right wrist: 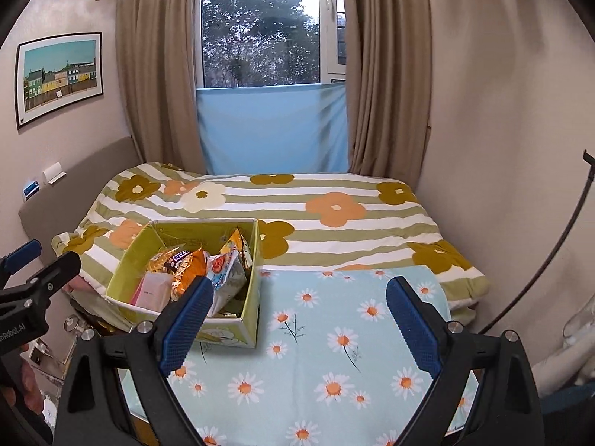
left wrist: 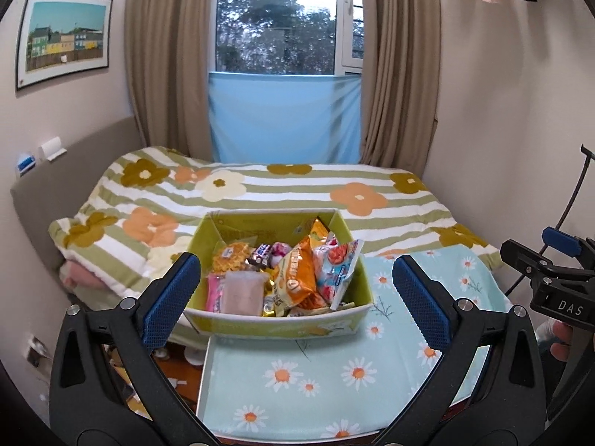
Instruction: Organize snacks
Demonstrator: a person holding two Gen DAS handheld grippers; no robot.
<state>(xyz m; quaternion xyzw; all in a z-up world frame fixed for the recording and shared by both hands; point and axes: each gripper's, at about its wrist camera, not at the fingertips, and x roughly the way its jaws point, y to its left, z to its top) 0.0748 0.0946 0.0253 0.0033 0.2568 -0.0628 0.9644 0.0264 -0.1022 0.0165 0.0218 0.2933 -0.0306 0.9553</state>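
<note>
Left hand-held gripper (left wrist: 295, 297) fills the lower part of the left wrist view, blue pads spread wide w/ nothing between them; the snack box (left wrist: 279, 325) sits beyond the gap, centre frame. Right hand-held gripper (right wrist: 299, 316) stands just as wide in the right wrist view, empty, framing only the daisy-print cloth (right wrist: 334, 353) that covers the surface.

The yellow-green box rests at the cloth's far left corner, against the edge of the bed (right wrist: 334, 193) w/ its striped flower quilt. Inside, packed close: an orange snack bag (left wrist: 297, 278), a pale blue-and-red packet (left wrist: 340, 264), a pink pouch (left wrist: 243, 293), a yellow waffle-pattern pack (left wrist: 228, 258) and a small dark wrapped bar (left wrist: 262, 252). Print on all is too small to read; items lower in the pile are hidden by those on top, and the box's near wall cuts off their bottoms.

Left pad of the right hand-held gripper covers part of the box in the right wrist view. Blurred pink shape, upper right of both frames, can't be identified. Part of a hand (left wrist: 561, 342) shows at the right edge, cut off by the frame.
</note>
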